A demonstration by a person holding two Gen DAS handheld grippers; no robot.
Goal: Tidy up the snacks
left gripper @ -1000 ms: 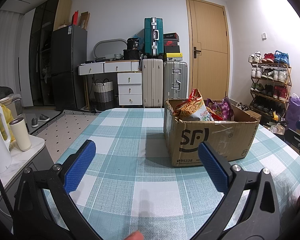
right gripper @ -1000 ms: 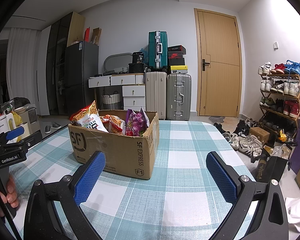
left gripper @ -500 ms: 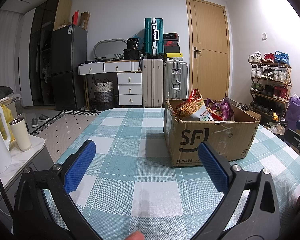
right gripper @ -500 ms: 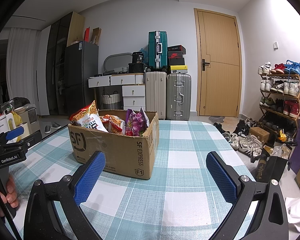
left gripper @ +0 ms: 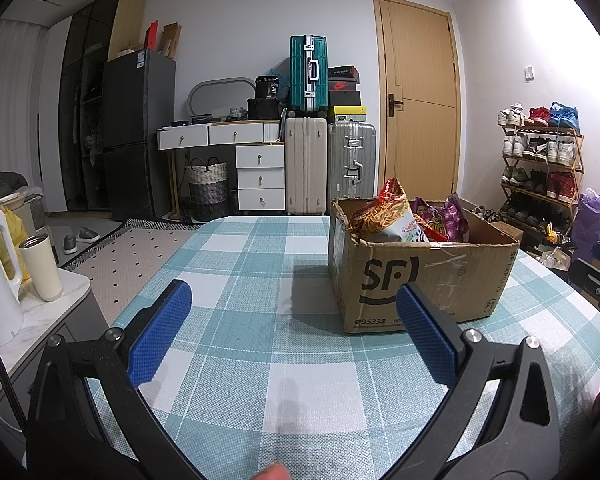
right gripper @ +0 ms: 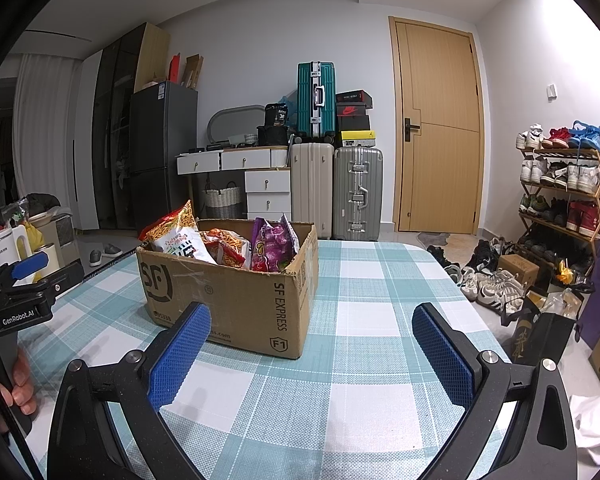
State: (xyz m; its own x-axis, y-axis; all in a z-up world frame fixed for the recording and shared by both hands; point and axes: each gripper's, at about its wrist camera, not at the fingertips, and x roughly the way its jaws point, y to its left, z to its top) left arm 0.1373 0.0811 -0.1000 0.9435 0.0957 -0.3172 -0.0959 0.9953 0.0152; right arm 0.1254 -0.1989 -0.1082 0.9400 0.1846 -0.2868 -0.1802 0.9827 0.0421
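Left wrist: bare tablecloth (left gripper: 260, 248) beside box (left gripper: 420, 280)

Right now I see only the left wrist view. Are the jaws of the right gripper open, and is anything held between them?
Observer: The right gripper is open. Its jaws are wide apart and hold nothing; only the tablecloth lies under them.
Operator: What does it face?
Observer: It faces the cardboard box at a corner, so the side panel printed SF EXPRESS shows.
Operator: Is any obstacle on its right?
Observer: A black paper bag stands low, just past the tablecloth's right edge.
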